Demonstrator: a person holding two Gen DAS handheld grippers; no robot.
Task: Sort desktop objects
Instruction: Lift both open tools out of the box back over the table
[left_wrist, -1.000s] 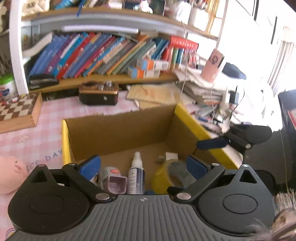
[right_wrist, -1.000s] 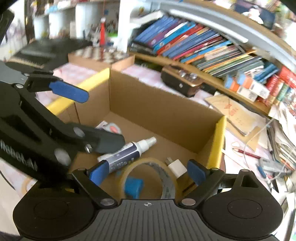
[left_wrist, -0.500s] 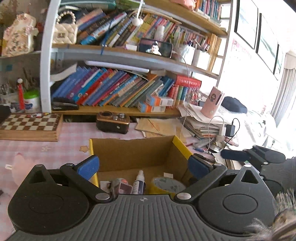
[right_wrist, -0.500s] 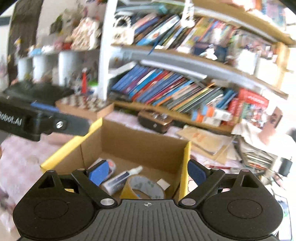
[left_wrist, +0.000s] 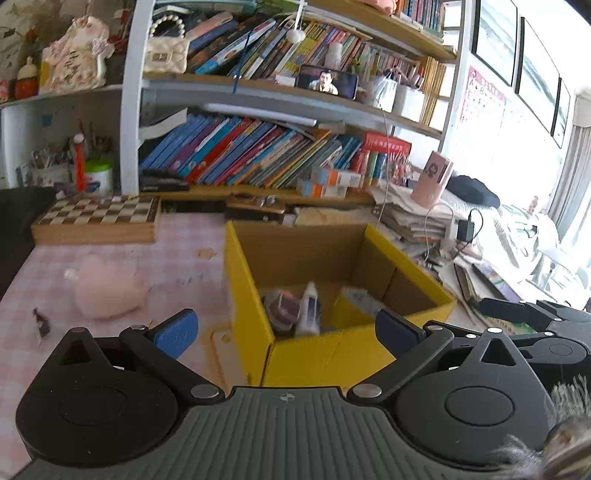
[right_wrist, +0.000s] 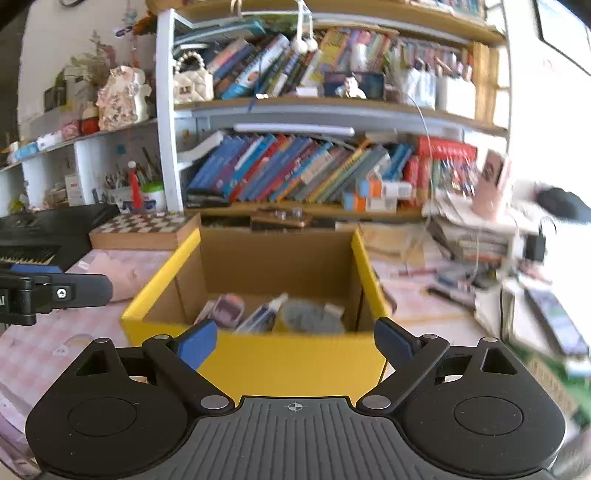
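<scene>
An open yellow cardboard box (left_wrist: 347, 354) (right_wrist: 295, 362) stands on the pink checked desk. Inside lie a white spray bottle (left_wrist: 309, 306) (right_wrist: 266, 314), a roll of tape (right_wrist: 310, 317), a small pink-and-white device (left_wrist: 284, 306) (right_wrist: 225, 308) and a white item (left_wrist: 360, 297). My left gripper (left_wrist: 286, 330) hangs open and empty in front of the box's near left corner. My right gripper (right_wrist: 295, 341) is open and empty too, just short of the box's near wall. Its black fingers (left_wrist: 517, 314) reach into the left wrist view from the right, and the left gripper's finger (right_wrist: 70, 291) shows in the right wrist view.
A pink plush toy (left_wrist: 107, 291) lies on the desk left of the box. A wooden chessboard (left_wrist: 96, 218) and a small brown radio (right_wrist: 280, 218) sit behind it, below shelves packed with books. Stacked papers, cables and a pink cup (left_wrist: 430, 181) crowd the right side. A black keyboard (right_wrist: 33, 236) sits far left.
Both grippers have pulled back and up from over the box's inside to in front of its near wall. The right one has rolled level. Both stayed open and empty.
</scene>
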